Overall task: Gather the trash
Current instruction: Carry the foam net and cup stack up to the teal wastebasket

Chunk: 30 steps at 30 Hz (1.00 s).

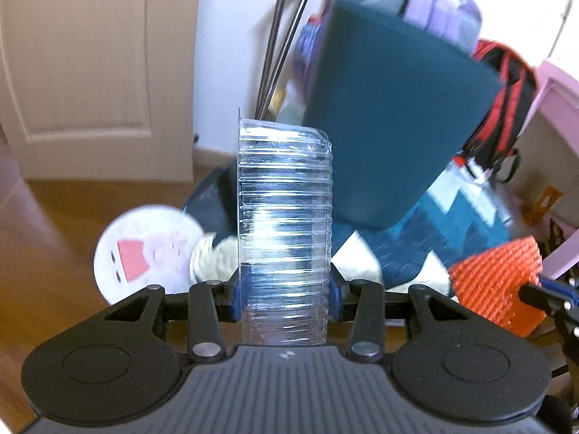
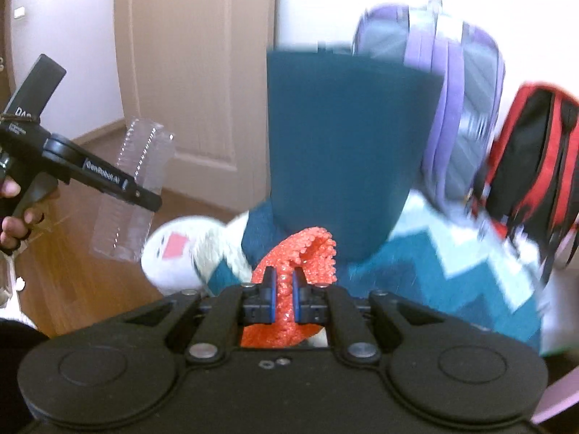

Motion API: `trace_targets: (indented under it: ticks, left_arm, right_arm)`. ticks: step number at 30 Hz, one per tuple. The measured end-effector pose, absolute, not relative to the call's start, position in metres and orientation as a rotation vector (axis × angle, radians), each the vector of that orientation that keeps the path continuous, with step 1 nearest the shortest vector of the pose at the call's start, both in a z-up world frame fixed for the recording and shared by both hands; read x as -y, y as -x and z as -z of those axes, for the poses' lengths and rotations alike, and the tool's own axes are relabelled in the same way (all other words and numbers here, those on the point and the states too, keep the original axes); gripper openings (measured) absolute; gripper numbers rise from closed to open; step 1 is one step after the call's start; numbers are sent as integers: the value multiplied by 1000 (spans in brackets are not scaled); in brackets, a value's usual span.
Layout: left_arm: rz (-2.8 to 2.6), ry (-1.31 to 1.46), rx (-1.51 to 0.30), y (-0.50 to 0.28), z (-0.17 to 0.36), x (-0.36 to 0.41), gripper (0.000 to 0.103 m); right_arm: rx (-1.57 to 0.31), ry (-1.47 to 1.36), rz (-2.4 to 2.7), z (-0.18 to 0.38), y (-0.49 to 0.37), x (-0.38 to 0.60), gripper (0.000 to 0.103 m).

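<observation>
My left gripper (image 1: 286,289) is shut on a clear ribbed plastic container (image 1: 286,217), which stands up between its blue pads. The container also shows in the right wrist view (image 2: 134,188), held in the air at the left. My right gripper (image 2: 283,296) is shut on a piece of orange foam netting (image 2: 300,249), which curls up above the pads. The netting also shows at the right of the left wrist view (image 1: 499,282). A dark teal bin (image 2: 343,144) stands just ahead of both grippers; in the left wrist view the bin (image 1: 391,126) leans to the right.
A round white paper plate with a pink cartoon (image 1: 144,253) lies on the wood floor at the rug's edge. A teal and white rug (image 2: 452,271) lies under the bin. A purple backpack (image 2: 452,83) and a red and black backpack (image 2: 535,166) stand behind. A door (image 2: 195,72) is at the left.
</observation>
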<state>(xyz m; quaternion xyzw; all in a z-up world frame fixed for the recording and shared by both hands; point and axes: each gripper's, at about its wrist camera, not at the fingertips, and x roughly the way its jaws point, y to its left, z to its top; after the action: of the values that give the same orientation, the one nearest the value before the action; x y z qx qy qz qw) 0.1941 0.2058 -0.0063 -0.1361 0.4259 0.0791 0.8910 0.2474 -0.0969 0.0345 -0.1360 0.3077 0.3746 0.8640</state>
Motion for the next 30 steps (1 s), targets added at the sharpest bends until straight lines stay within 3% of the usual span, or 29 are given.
trace_targets:
  ticks: [10, 17, 24, 30]
  left_arm:
    - [-132, 208, -709, -196, -98, -169, 42]
    - [-92, 183, -621, -227, -157, -149, 42]
    - [-85, 156, -580, -286, -195, -138, 42]
    - [-75, 148, -579, -344, -193, -133, 42]
  right_arm:
    - [-411, 266, -758, -138, -251, 94, 8]
    - [-308, 252, -713, -181, -273, 77, 8]
    - [-264, 250, -662, -198, -310, 56, 9]
    - [-303, 231, -637, -185, -352, 40, 9]
